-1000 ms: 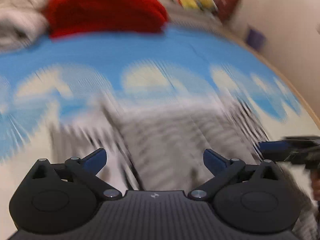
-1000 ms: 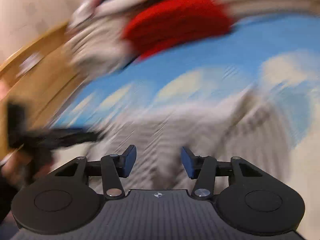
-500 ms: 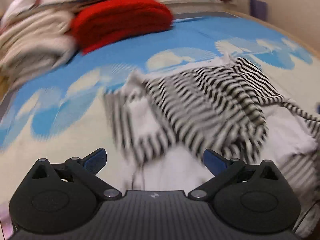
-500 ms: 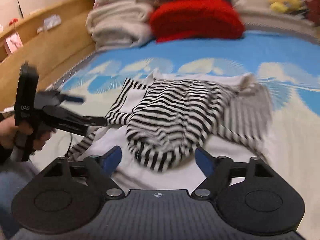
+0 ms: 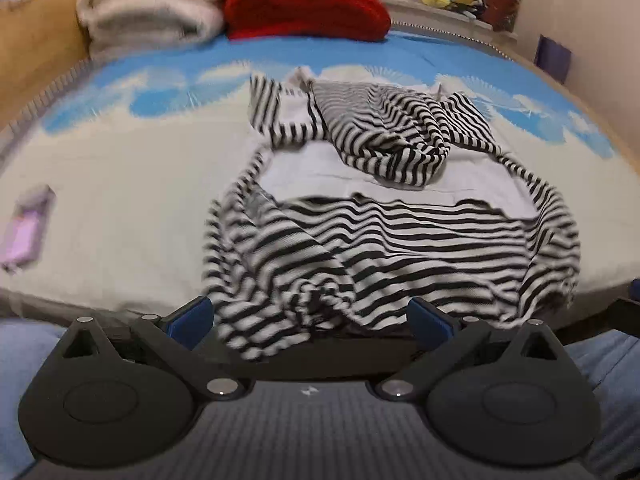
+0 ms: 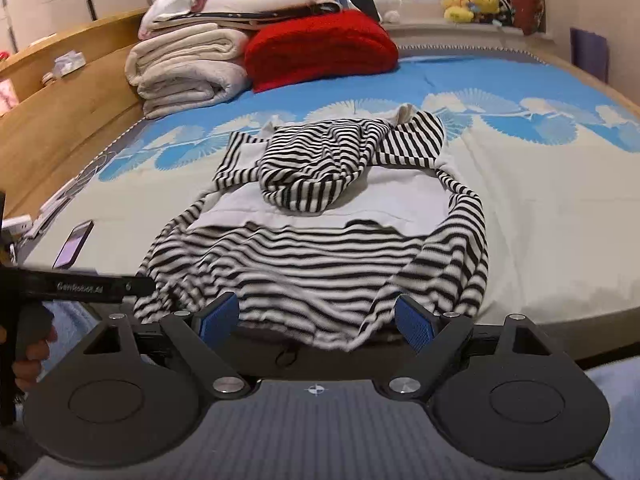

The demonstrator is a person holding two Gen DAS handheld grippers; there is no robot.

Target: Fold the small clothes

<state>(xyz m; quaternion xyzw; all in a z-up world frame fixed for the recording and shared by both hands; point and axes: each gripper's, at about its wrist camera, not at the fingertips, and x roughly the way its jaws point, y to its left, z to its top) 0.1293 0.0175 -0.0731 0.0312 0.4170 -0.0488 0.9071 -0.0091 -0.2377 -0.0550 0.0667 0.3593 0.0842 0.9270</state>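
Note:
A black-and-white striped hooded top (image 5: 384,240) lies rumpled on the bed, its hem hanging over the near edge and its hood bunched on the white chest panel; it also shows in the right wrist view (image 6: 328,248). My left gripper (image 5: 310,318) is open and empty, just short of the hem. My right gripper (image 6: 316,318) is open and empty, also just short of the hem. The left gripper's body shows at the left edge of the right wrist view (image 6: 80,284).
The bed cover (image 6: 552,216) is cream and blue. Folded cream blankets (image 6: 188,72) and a red knit (image 6: 320,52) are stacked at the head. A phone (image 6: 74,244) lies at the bed's left side. A wooden bed frame (image 6: 52,120) runs along the left.
Both grippers have pulled back toward the near edge of the bed, away from the striped top. The right gripper's jaws have opened wider. The top now lies spread out and free.

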